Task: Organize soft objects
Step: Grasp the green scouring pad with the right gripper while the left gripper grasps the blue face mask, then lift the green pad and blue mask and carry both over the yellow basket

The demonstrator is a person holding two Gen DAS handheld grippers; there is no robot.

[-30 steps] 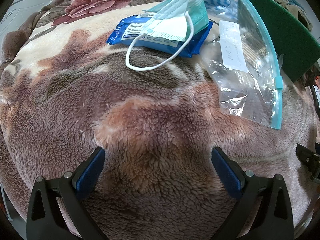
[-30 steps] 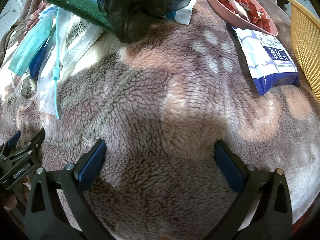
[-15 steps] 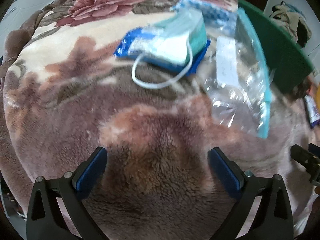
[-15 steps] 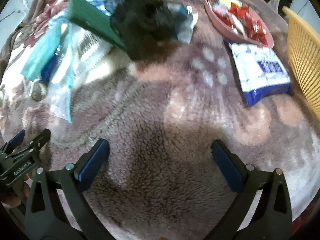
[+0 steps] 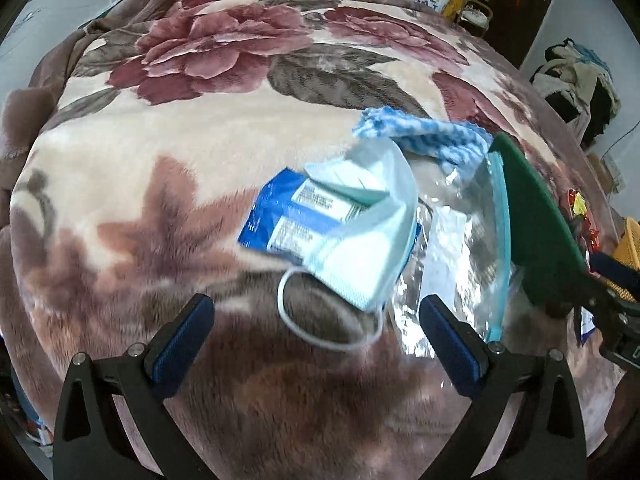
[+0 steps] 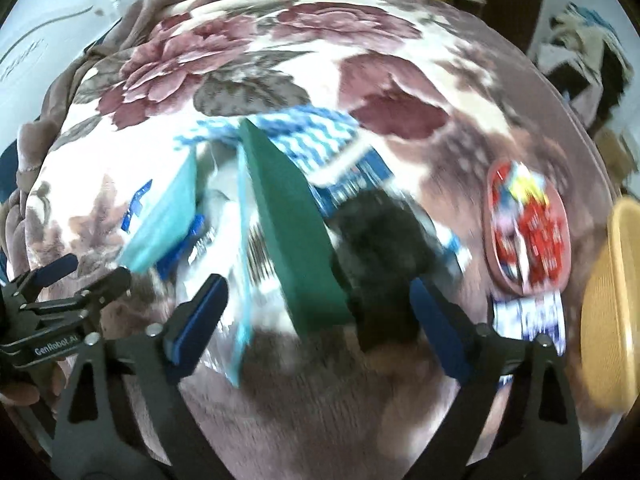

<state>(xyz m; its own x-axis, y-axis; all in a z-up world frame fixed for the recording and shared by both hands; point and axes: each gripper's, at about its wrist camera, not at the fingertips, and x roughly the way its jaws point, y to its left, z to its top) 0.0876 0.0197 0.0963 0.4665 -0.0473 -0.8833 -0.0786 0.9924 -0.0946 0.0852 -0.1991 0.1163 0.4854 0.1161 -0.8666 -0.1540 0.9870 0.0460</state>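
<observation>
A pale blue face mask (image 5: 360,236) lies on a blue wipes pack (image 5: 280,220), its white ear loop (image 5: 320,336) between the fingers of my open, empty left gripper (image 5: 316,340). A clear zip bag (image 5: 460,248), a green pad (image 5: 532,224) and a blue-white cloth (image 5: 424,136) lie to its right. My right gripper (image 6: 316,312) is open and empty, its fingers either side of the green pad (image 6: 292,232) and a black gauzy scrunchie (image 6: 380,240). The mask shows in this view (image 6: 164,220) too.
All lies on a floral fleece blanket (image 5: 200,140). A pink dish of red-wrapped sweets (image 6: 528,232), a blue-white packet (image 6: 528,316) and a yellow basket (image 6: 608,304) are to the right. The left gripper shows at the right view's left edge (image 6: 52,300).
Both grippers have lifted and tilted forward toward the objects. The mask's loop now sits between the left fingers; the green pad and scrunchie now sit between the right fingers. Both stay open.
</observation>
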